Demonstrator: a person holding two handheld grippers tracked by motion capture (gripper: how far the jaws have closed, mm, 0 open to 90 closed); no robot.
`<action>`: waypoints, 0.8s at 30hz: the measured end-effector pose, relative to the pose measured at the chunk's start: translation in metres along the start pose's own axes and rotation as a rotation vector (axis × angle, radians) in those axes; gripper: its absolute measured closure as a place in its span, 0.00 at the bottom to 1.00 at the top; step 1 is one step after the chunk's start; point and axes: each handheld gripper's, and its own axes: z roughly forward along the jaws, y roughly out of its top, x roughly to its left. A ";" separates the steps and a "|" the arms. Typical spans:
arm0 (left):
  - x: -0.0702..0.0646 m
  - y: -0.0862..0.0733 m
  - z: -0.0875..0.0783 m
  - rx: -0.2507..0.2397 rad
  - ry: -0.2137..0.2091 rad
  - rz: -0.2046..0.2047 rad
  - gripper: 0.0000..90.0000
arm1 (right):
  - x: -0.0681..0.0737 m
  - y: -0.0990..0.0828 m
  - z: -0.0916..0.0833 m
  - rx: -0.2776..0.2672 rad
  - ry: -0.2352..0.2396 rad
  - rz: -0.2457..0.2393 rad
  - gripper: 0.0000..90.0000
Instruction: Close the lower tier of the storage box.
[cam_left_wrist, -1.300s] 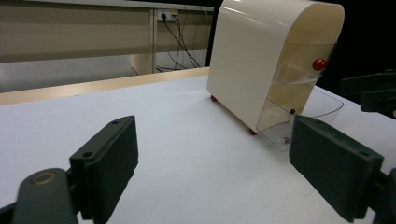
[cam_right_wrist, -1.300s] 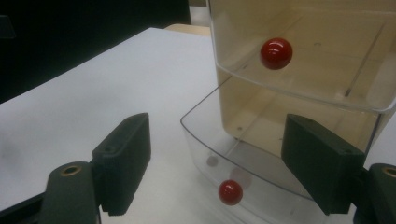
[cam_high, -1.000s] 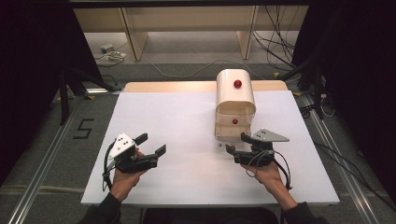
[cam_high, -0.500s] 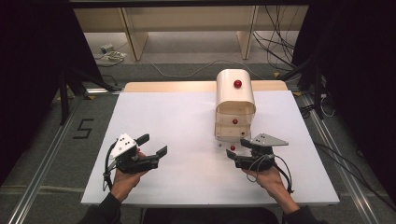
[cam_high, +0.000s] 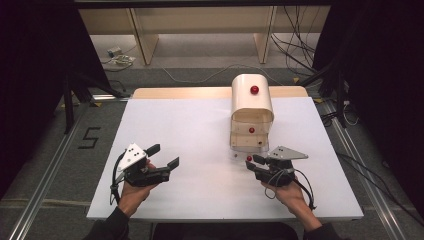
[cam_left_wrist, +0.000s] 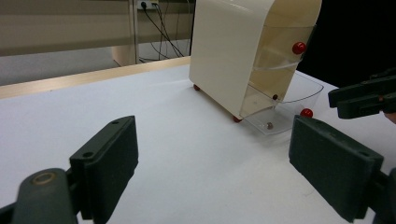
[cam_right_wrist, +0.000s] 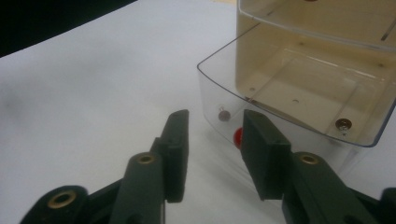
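Near the desk's (cam_high: 200, 130) right edge, the right tool (cam_high: 251, 163), jaws just narrowing yet seemingly ungripped, flanks the drawer's (cam_right_wrist: 280, 93) red knob (cam_right_wrist: 237, 136).

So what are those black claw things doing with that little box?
A person holds a gripper in each hand. The right gripper is at the red knob of the bottom clear drawer of the small cream cabinet. That drawer is pulled partly out. Its jaws have just been closing, but the knob isn't pinched. The left gripper waits open, off to the side on the white table.
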 end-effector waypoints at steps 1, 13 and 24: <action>0.000 0.000 -0.001 0.001 0.001 0.000 0.17 | 0.000 0.000 0.000 0.001 -0.003 -0.001 0.74; -0.001 0.000 0.000 0.000 -0.003 0.005 0.17 | -0.005 -0.004 0.002 0.020 -0.033 0.002 0.92; -0.001 0.000 0.000 0.000 -0.004 0.007 0.17 | -0.011 -0.008 0.008 0.042 -0.079 -0.001 0.98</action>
